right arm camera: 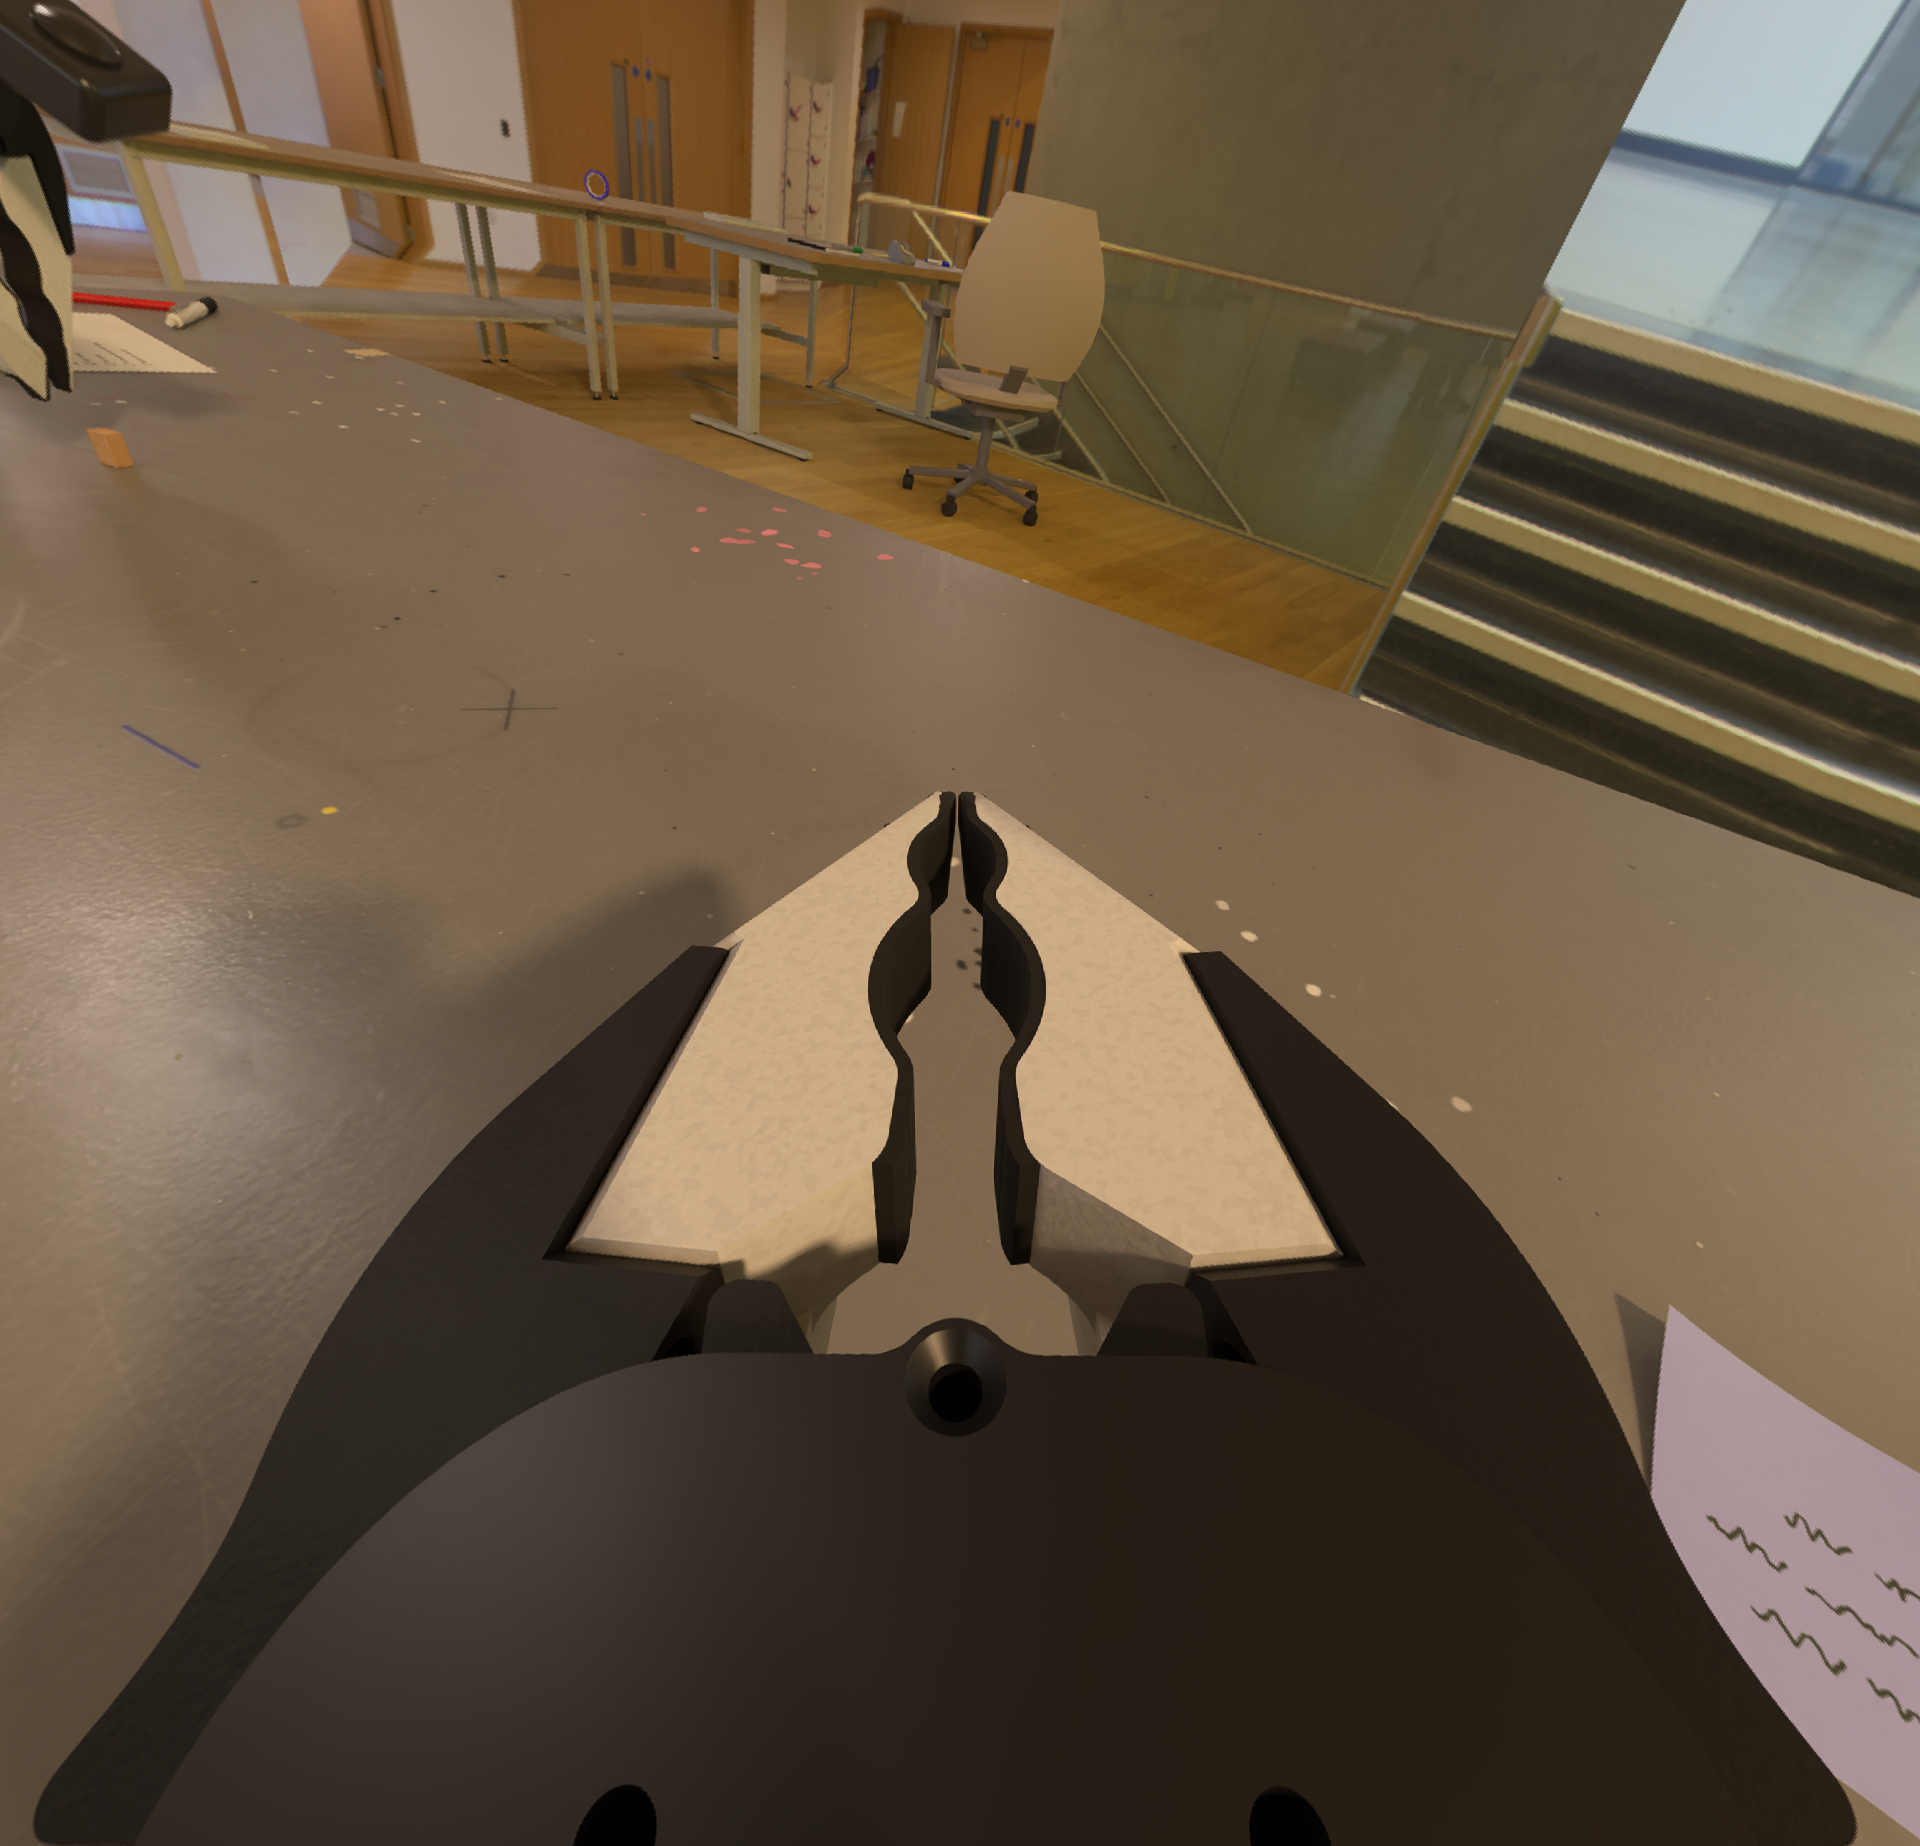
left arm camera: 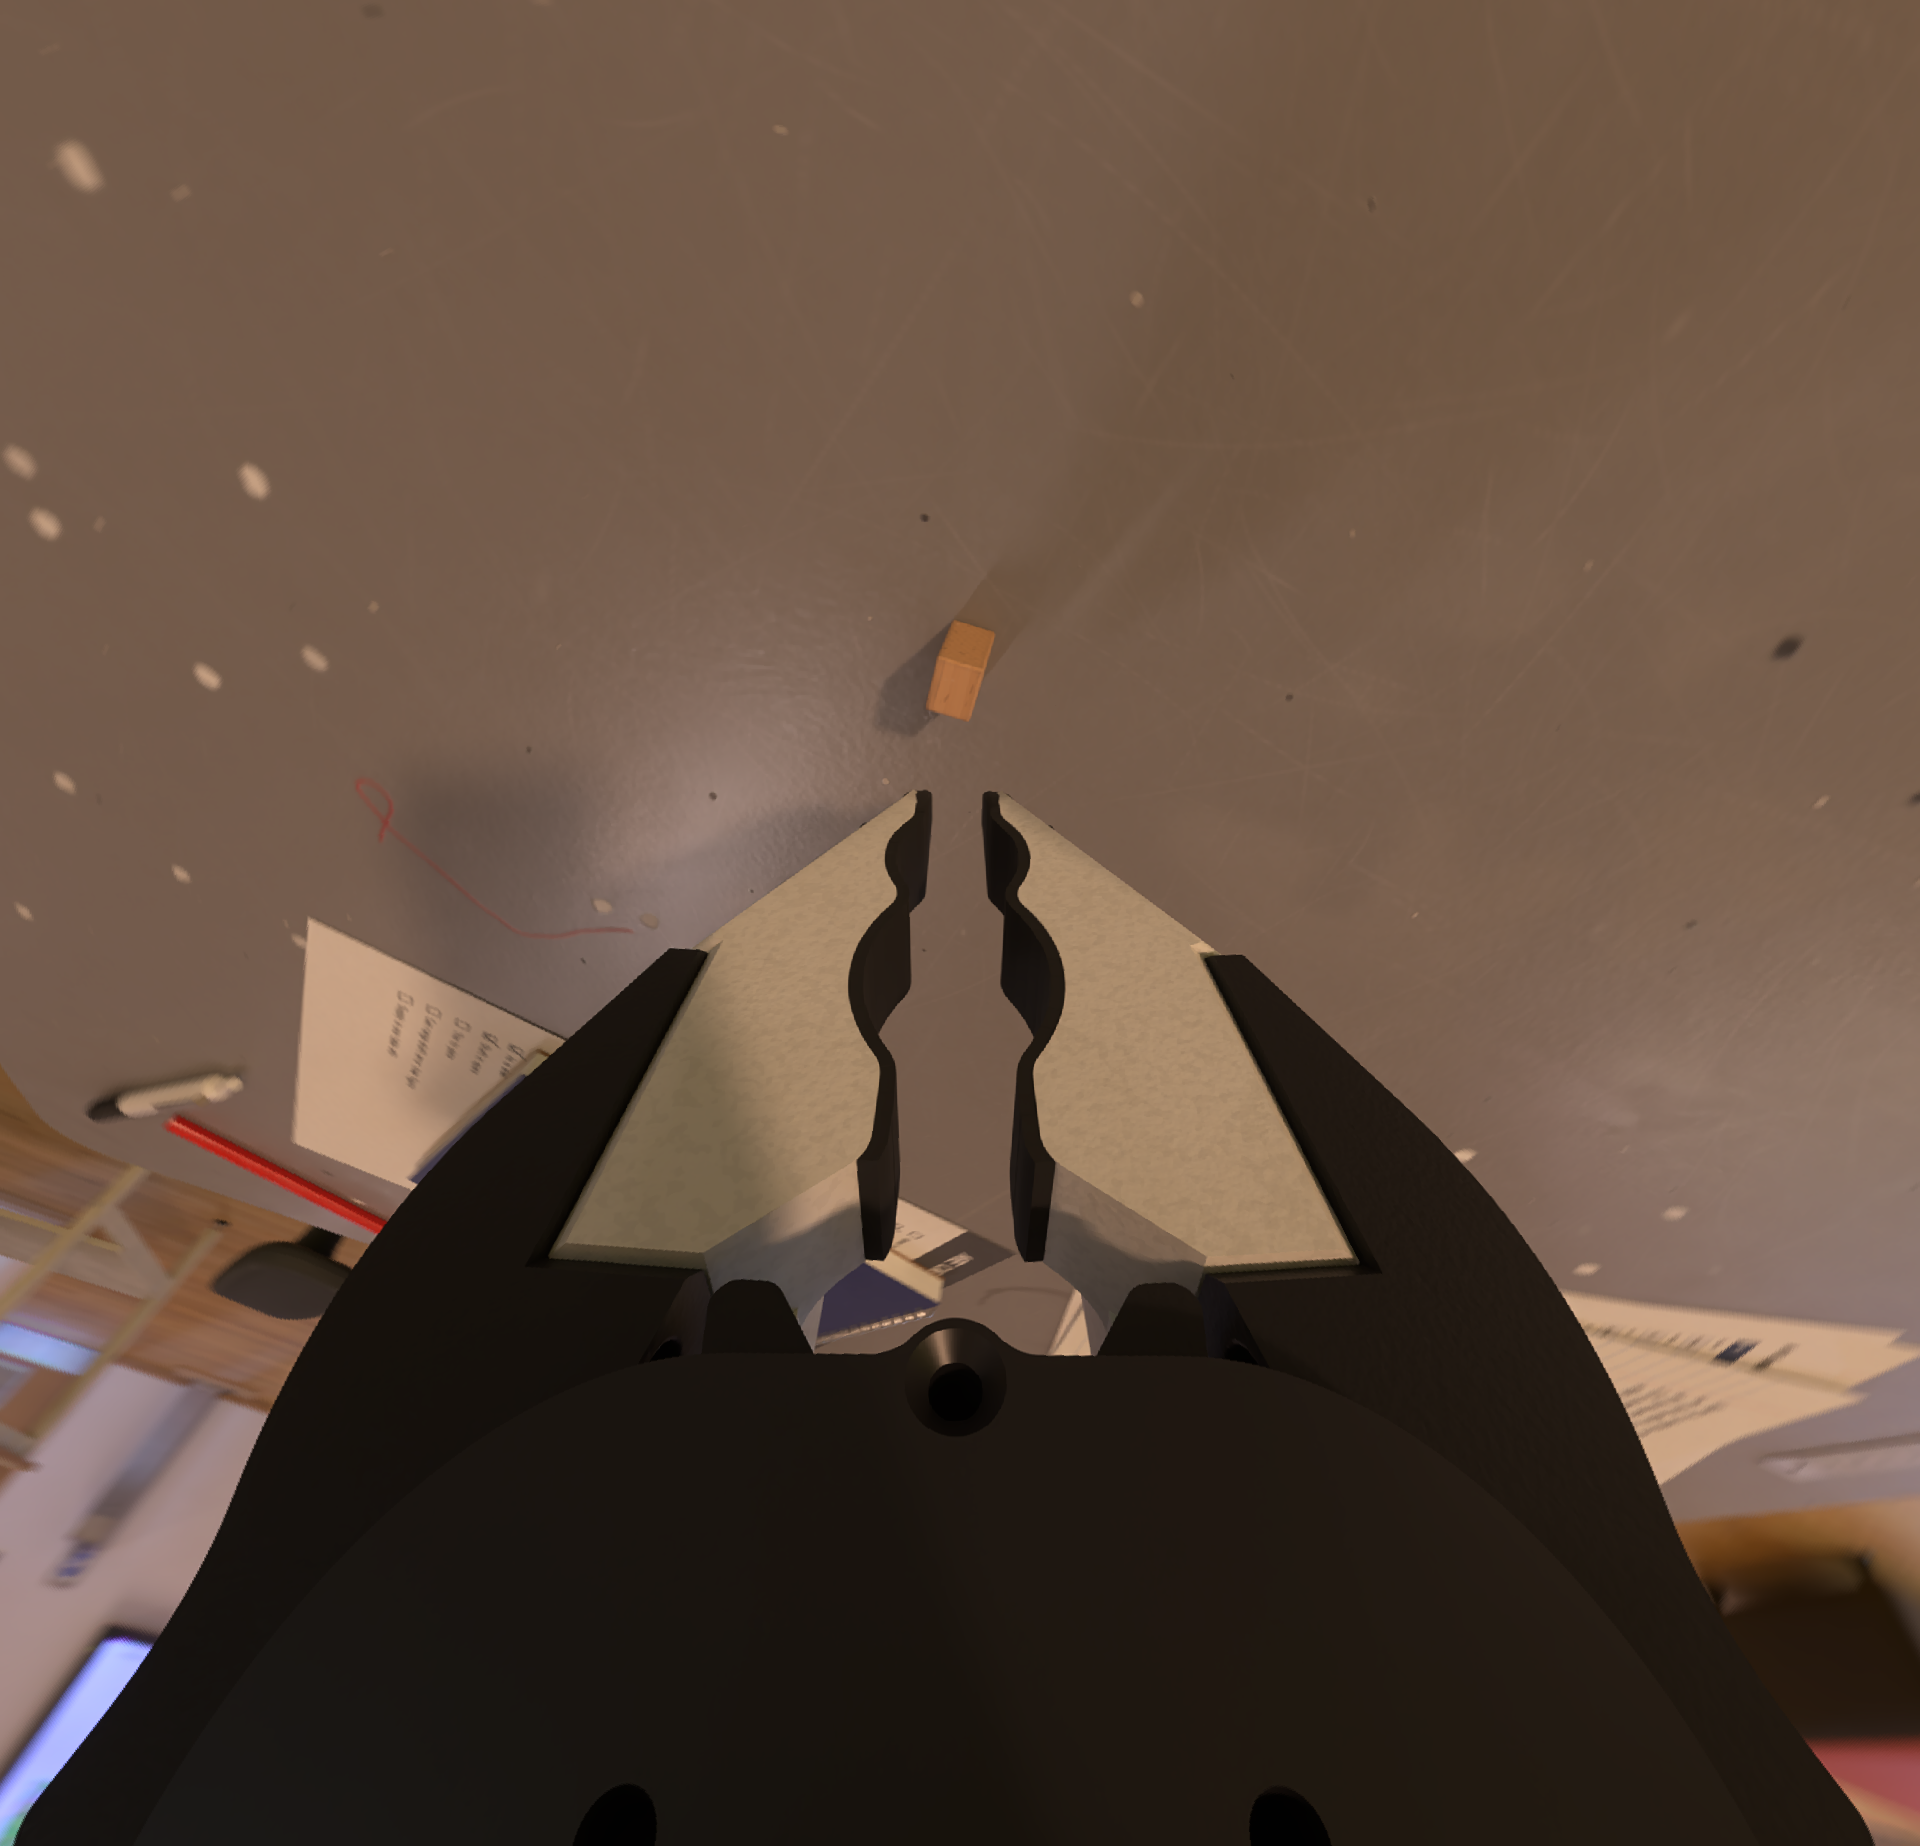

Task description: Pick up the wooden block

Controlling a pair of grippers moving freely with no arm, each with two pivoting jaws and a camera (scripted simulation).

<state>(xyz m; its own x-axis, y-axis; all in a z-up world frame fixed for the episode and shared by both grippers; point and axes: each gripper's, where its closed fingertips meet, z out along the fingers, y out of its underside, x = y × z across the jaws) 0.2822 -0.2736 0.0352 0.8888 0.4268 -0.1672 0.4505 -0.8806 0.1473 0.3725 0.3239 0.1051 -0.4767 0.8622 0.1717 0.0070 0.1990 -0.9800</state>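
— Grey table (left arm camera: 1351, 446) all around. Where's the wooden block (left arm camera: 961, 670)?

— At twelve o'clock, near the left gripper (left arm camera: 957, 797), not touching. Its long side points away. Jaws open just a little, holding nothing.

— And the right gripper (right arm camera: 956, 797)?

— Pinched closed, empty, well apart. Left is nearer. Lots of room; the edge is far.

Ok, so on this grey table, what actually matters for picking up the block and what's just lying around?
For the job:
wooden block
left tongs, slightly open, above the block
grey table that the block sits on

Just lying about:
right tongs, shut, far from the block
white marker
red pencil
printed sheet
red thread
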